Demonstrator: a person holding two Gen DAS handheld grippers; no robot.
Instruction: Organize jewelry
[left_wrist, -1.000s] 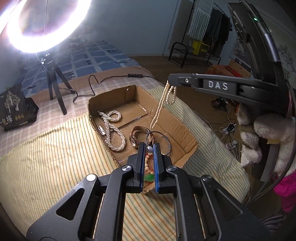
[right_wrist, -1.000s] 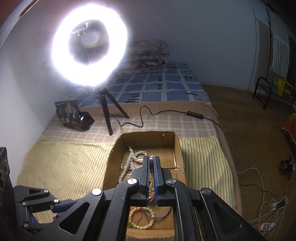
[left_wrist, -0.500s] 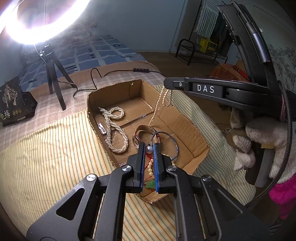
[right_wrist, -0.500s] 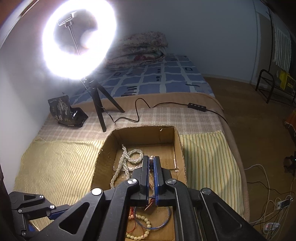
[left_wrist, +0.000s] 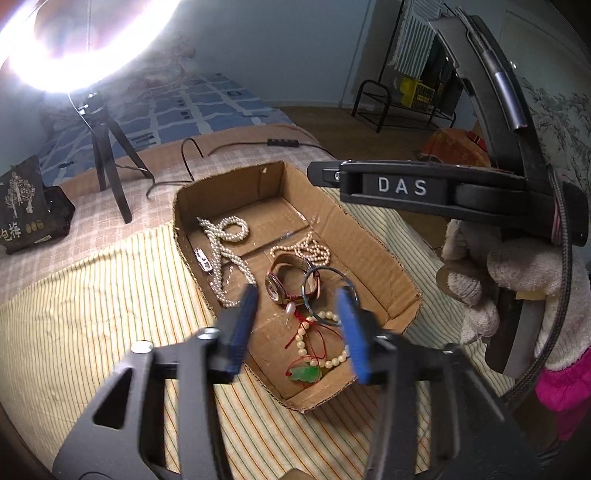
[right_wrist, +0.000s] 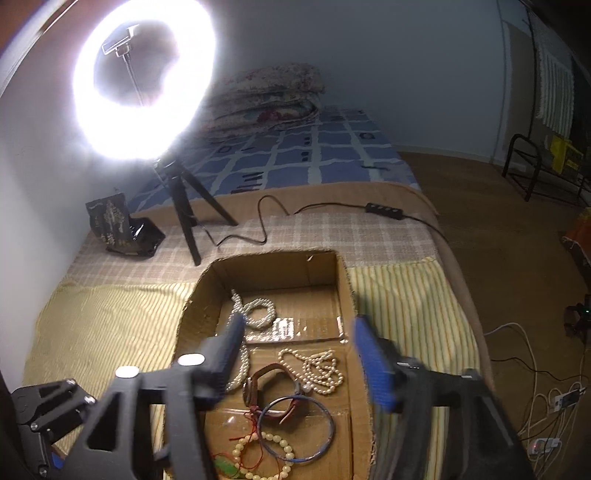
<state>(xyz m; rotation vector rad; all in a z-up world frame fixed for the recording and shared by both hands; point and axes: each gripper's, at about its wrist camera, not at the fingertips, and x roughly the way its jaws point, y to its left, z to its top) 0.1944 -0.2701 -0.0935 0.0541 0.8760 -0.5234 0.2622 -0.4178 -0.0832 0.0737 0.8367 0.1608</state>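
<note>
An open cardboard box (left_wrist: 373, 236) (right_wrist: 273, 266) on the bed holds jewelry: a thick white pearl rope (left_wrist: 221, 254) (right_wrist: 258, 314), a thin pearl necklace (left_wrist: 310, 249) (right_wrist: 317, 369), a brown-strap watch (left_wrist: 280, 277) (right_wrist: 262, 384), a blue bangle (left_wrist: 325, 291) (right_wrist: 295, 428), a bead bracelet (left_wrist: 325, 358) and a green pendant on red cord (left_wrist: 304, 373). My left gripper (left_wrist: 299, 321) is open and empty above the box's near end. My right gripper (right_wrist: 306, 354) is open and empty above the box; it shows from the side in the left wrist view (left_wrist: 406, 184).
A lit ring light on a tripod (right_wrist: 184, 221) stands behind the box with its cable (right_wrist: 266, 225) on the blanket. A black packet (right_wrist: 114, 225) lies at the far left. The bed edge (right_wrist: 461, 295) drops to the floor on the right.
Both grippers have opened. The thin pearl necklace that hung from the right gripper and the beaded cord piece in the left gripper now lie in the box.
</note>
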